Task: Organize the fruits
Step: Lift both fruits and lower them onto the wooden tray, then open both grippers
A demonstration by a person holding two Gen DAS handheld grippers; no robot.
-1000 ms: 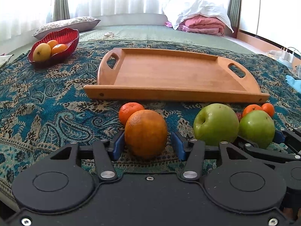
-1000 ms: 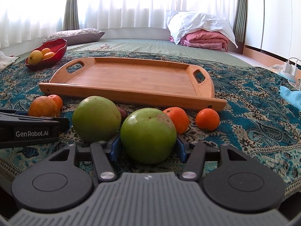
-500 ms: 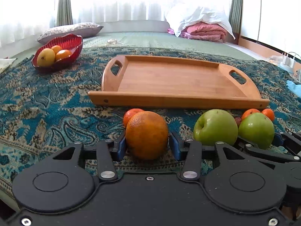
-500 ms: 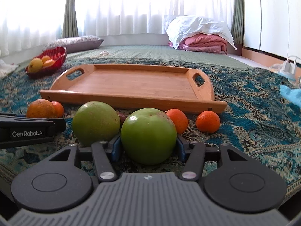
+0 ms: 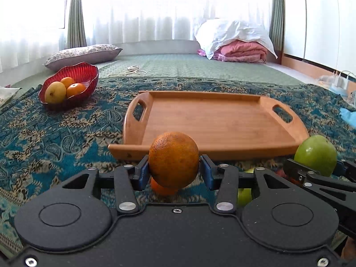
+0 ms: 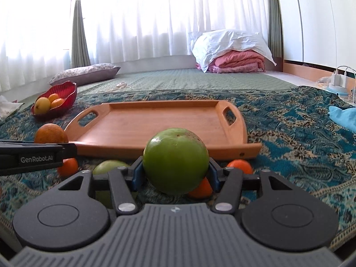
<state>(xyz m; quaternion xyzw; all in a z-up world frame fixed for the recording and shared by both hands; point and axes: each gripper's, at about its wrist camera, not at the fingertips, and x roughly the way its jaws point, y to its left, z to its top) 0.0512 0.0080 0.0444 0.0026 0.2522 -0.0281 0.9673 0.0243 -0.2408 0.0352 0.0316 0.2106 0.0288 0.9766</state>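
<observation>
Left gripper [image 5: 174, 170] clamped on a large orange [image 5: 173, 159], pads at its widest girth, fruit clear of the cloth. Right gripper [image 6: 175, 173] clamped likewise on a green apple [image 6: 175, 160]. Wooden tray [image 5: 213, 122] just ahead of both, bare. Probably firm, round, fairly heavy fruit, smooth-skinned and apt to roll or slip; best held across the middle, squeezed gently.
</observation>
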